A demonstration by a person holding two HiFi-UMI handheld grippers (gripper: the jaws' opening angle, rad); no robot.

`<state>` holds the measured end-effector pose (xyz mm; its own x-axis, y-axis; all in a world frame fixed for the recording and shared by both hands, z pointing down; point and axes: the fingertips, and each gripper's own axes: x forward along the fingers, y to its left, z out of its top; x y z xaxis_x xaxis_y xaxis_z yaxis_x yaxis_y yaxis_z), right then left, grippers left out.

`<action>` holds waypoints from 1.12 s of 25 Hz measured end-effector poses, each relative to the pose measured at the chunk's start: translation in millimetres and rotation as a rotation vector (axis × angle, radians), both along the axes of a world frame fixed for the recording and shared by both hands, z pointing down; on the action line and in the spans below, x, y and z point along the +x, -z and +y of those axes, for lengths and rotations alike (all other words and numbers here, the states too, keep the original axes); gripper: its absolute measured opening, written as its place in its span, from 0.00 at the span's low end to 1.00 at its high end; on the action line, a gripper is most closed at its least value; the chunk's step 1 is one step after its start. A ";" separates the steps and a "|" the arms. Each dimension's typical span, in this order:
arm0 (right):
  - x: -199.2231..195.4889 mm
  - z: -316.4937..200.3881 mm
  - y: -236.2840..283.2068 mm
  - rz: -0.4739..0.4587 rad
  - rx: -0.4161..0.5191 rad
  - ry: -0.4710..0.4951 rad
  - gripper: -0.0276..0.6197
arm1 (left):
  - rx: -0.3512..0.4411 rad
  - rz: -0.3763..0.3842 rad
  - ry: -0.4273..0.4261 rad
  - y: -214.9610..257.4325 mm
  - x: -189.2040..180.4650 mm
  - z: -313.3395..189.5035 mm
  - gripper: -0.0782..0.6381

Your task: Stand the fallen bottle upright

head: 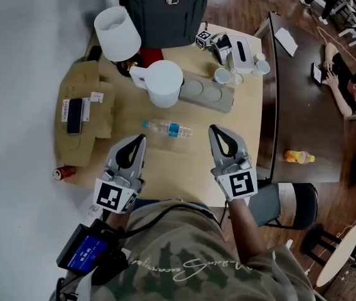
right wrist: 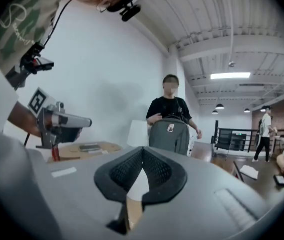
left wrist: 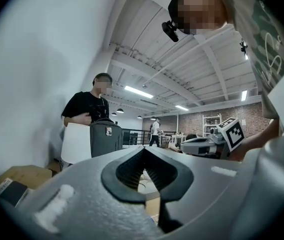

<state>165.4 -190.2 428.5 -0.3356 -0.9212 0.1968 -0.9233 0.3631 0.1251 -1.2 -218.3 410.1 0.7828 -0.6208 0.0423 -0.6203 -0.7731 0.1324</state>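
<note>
A clear plastic bottle (head: 167, 128) with a blue label lies on its side on the wooden table (head: 184, 168), cap toward the left. My left gripper (head: 140, 138) hovers just short of it at its left end, jaws shut and empty. My right gripper (head: 214, 130) sits to the right of the bottle's base, apart from it, also shut with nothing held. In the left gripper view the jaws of the left gripper (left wrist: 144, 150) meet at the tips, and in the right gripper view the right gripper (right wrist: 143, 149) is shut too. The jaws block the bottle in both gripper views.
Behind the bottle stand a white pitcher (head: 162, 82), a grey tray (head: 206, 93), small cups (head: 223, 75), a white shade (head: 117, 33) and a dark backpack (head: 163, 8). A cardboard box (head: 83, 108) holds a phone at left. A red can (head: 64, 172) lies left; a chair (head: 287, 202) stands right.
</note>
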 end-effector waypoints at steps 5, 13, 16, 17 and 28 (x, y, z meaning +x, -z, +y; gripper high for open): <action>-27.1 -9.5 -52.6 0.390 -0.174 0.169 0.05 | 0.028 -0.004 -0.001 8.1 -1.2 -3.0 0.11; -69.1 -20.0 -218.1 0.738 -0.626 0.521 0.40 | 0.047 -0.030 -0.026 7.4 3.9 1.4 0.11; -78.5 -24.2 -249.8 0.792 -0.711 0.574 0.41 | 0.032 -0.055 -0.013 6.2 -0.8 -0.9 0.11; -81.3 -26.0 -258.8 0.803 -0.736 0.586 0.42 | 0.022 -0.052 -0.003 4.8 -4.9 -2.7 0.11; -96.8 -20.1 -400.3 0.981 -0.981 0.698 0.53 | -0.040 -0.050 0.070 -19.1 -49.4 -7.4 0.11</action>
<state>68.6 -210.4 828.9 -0.0117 -0.0252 0.9996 -0.2434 0.9697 0.0216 -50.5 -225.7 429.2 0.7340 -0.6708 0.1059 -0.6791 -0.7225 0.1299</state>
